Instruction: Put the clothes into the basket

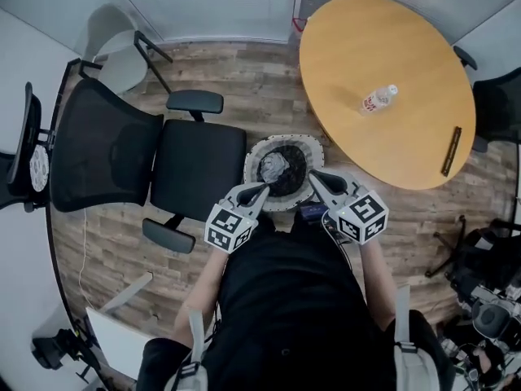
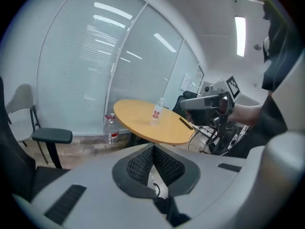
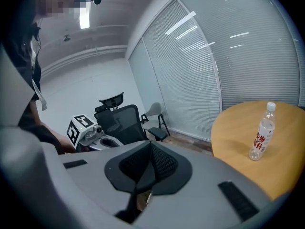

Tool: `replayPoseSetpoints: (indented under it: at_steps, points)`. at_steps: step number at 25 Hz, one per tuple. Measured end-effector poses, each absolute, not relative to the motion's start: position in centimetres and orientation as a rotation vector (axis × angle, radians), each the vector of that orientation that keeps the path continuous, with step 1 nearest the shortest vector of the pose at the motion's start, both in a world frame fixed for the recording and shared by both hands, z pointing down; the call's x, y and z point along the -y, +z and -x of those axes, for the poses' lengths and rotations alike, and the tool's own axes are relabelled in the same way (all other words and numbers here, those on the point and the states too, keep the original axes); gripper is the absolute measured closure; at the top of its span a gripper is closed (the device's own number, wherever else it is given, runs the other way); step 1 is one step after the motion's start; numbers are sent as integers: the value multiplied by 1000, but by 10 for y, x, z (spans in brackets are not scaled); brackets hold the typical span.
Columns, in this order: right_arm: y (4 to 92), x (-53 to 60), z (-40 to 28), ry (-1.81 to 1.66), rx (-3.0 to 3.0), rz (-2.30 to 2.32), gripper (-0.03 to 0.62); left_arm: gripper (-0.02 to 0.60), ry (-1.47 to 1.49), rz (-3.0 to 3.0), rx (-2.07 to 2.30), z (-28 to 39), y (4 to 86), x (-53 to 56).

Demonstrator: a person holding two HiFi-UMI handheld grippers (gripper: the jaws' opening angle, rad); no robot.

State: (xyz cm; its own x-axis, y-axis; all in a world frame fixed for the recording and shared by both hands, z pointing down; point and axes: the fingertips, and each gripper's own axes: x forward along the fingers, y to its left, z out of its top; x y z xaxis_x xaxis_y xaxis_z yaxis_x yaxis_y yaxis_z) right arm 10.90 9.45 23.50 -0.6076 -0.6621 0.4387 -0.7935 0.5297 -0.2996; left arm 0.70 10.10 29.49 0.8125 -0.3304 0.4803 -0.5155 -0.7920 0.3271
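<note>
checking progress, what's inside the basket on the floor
The basket holds a crumpled grey cloth lying on darker fabric. Anything beneath them is covered.

The black-clad person's [image 1: 285,300] grey hand-held grippers [image 1: 263,189] [image 1: 315,176] carry black-and-white marker cubes [image 1: 229,228] [image 1: 364,215].

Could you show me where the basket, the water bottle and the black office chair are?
basket [image 1: 282,140], head view, on its pale woven rim.
water bottle [image 1: 378,100], head view, on its labelled body.
black office chair [image 1: 198,168], head view, on its seat cushion.
</note>
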Motion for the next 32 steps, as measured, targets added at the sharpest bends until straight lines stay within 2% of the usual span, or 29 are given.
replayPoseSetpoints:
  at_steps: [9,32]
  points:
    - [194,-91,-79,723,2631,-1228,577,569,324,-2608,630,20,217,-97]
    - [186,-95,-74,636,2595,-1218,577,569,312,-2612,595,17,223,-104]
